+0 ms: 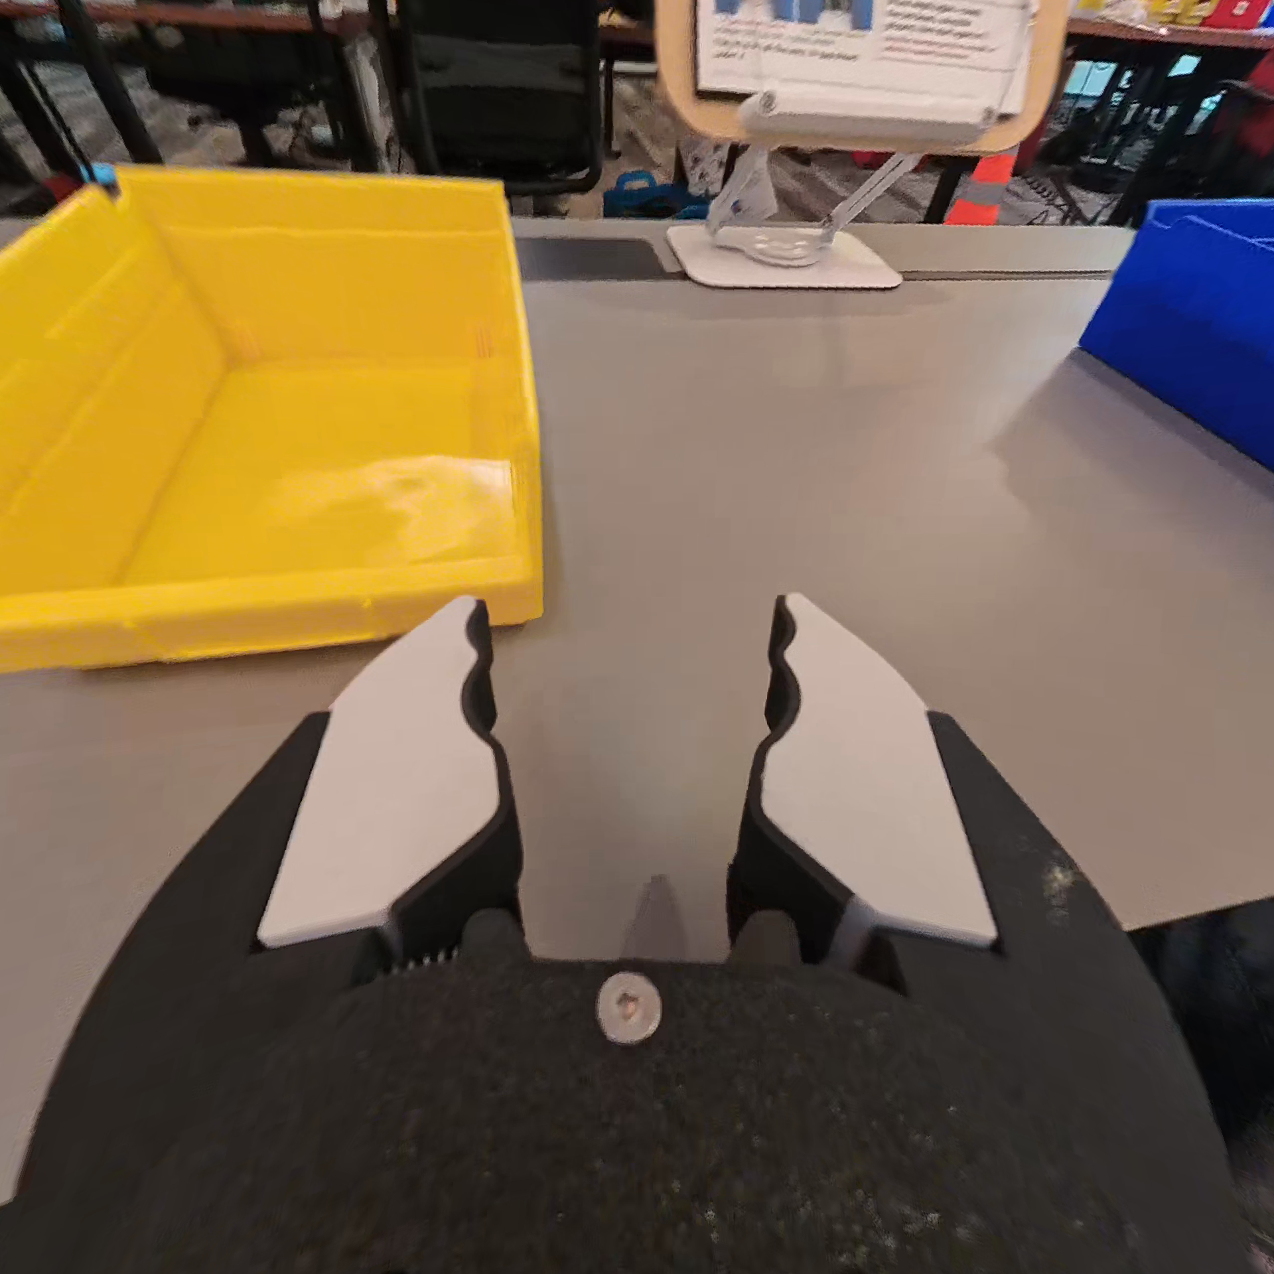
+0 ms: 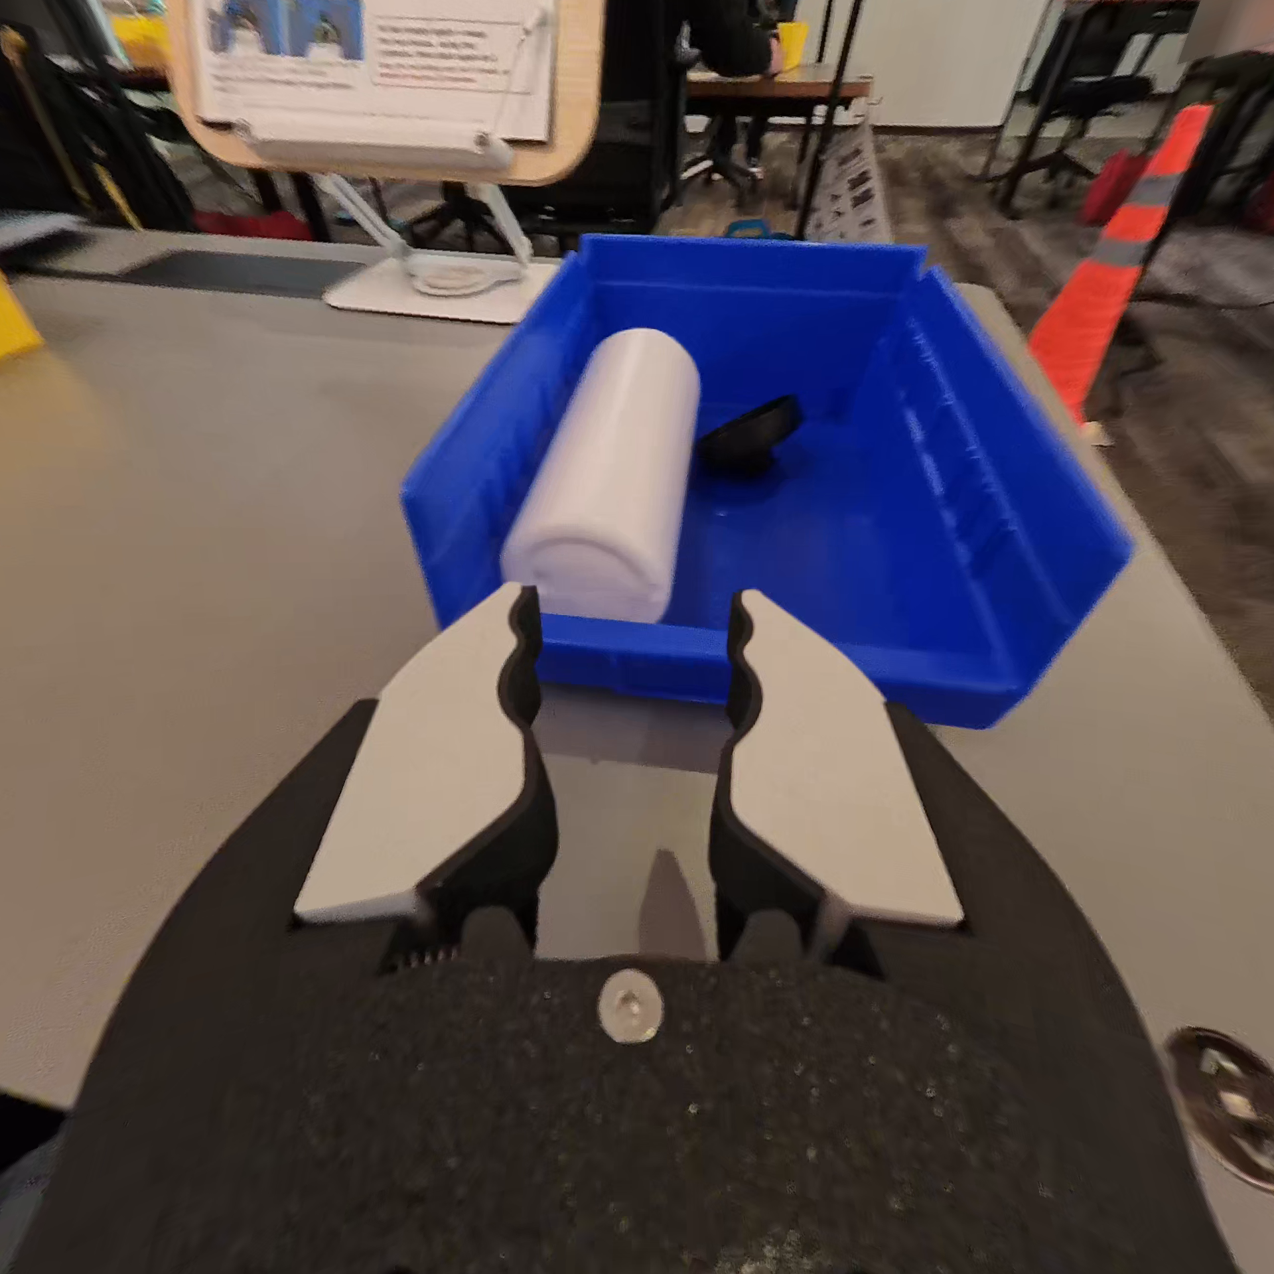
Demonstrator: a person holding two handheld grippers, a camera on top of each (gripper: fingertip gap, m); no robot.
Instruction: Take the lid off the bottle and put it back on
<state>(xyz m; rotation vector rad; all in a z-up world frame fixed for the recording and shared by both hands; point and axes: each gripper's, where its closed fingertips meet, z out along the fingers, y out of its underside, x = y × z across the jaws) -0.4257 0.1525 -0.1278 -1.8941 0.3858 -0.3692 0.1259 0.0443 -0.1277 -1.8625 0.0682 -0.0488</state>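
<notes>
A smooth white plastic bottle (image 2: 607, 476), round like a tube, lies on its side in a shiny blue plastic bin (image 2: 979, 524), touching the bin's left wall. A small round black lid (image 2: 751, 434) sits tilted just beside the bottle, also in the bin. The right gripper (image 2: 631, 620) has grey fingers (image 2: 441, 758) with wavy black pads; they are spread apart with nothing between them, near the bin's front wall. The left gripper (image 1: 631, 624) is spread apart too, over the flat grey table (image 1: 827, 482). A bright yellow plastic bin (image 1: 207, 620) sits by its left finger. A tan board on a white stand (image 1: 855, 76) holds a paper with writing too blurry to read.
</notes>
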